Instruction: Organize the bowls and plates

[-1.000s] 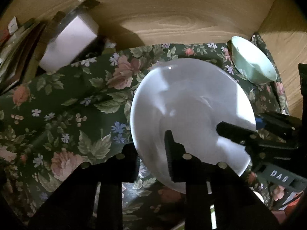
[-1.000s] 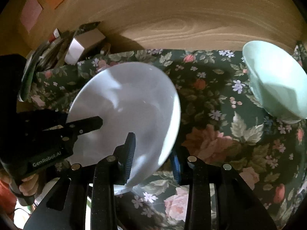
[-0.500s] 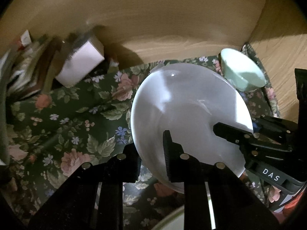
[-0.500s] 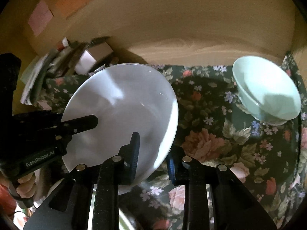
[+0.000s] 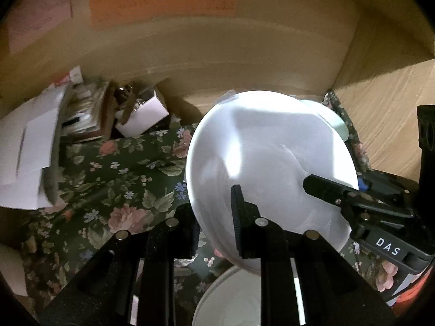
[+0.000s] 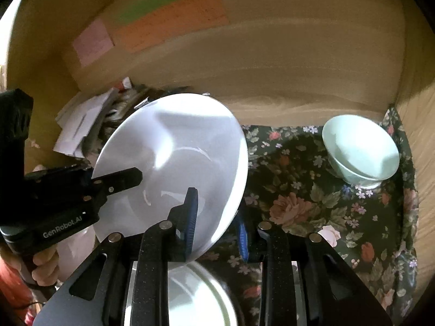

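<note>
A large white plate (image 5: 272, 157) hangs tilted above the floral cloth (image 5: 122, 184), held from both sides. My left gripper (image 5: 213, 214) is shut on its near-left rim, one finger in front and one behind. My right gripper (image 6: 217, 222) is shut on the near-right rim of the same plate (image 6: 176, 152). The left gripper's body (image 6: 68, 206) and the hand on it show at the left of the right wrist view. A pale green bowl (image 6: 359, 149) stands upright on the cloth at the back right. Another white dish (image 6: 195, 296) lies below, partly hidden by the grippers.
Loose papers (image 5: 27, 149) and a small white box (image 5: 141, 116) pile up at the back left. A wooden back wall (image 6: 272, 68) carries pink, green and orange paper notes (image 6: 168, 19). A wooden side wall (image 5: 394, 114) closes the right.
Both grippers have risen with the plate between them, and it now hangs higher over the cloth. The wall notes and the dish below have come into view.
</note>
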A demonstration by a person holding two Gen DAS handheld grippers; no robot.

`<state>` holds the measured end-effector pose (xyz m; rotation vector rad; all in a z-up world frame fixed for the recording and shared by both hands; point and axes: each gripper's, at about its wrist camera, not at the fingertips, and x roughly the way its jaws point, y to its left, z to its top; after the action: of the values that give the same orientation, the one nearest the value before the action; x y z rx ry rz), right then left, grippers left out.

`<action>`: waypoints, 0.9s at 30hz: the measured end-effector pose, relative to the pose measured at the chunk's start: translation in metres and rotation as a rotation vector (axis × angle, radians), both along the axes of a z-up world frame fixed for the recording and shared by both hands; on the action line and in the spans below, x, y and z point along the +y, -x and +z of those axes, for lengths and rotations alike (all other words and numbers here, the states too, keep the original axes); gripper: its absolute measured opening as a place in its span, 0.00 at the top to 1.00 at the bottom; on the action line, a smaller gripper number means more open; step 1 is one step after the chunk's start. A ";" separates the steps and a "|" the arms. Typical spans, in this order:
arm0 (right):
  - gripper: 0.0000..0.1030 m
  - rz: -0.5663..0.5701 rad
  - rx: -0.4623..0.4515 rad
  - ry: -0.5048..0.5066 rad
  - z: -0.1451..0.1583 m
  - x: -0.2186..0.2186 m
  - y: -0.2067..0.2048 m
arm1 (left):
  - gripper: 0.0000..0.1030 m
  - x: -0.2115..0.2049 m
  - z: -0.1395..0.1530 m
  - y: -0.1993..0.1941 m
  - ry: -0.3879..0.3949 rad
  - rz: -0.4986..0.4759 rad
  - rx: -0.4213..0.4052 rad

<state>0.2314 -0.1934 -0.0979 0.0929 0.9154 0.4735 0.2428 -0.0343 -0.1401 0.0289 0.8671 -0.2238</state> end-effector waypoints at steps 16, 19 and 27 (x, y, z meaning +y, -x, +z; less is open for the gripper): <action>0.77 0.062 -0.065 -0.007 0.023 0.036 0.039 | 0.80 0.036 0.021 0.059 0.024 0.058 -0.070; 0.77 0.080 -0.074 -0.010 0.025 0.045 0.046 | 0.80 0.047 0.023 0.071 0.027 0.072 -0.077; 0.77 0.124 -0.081 -0.014 0.026 0.069 0.065 | 0.80 0.074 0.026 0.100 0.034 0.112 -0.093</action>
<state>0.1668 -0.1247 -0.0714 0.0300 0.8413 0.5947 0.1425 0.0394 -0.1144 -0.0409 0.7696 -0.1316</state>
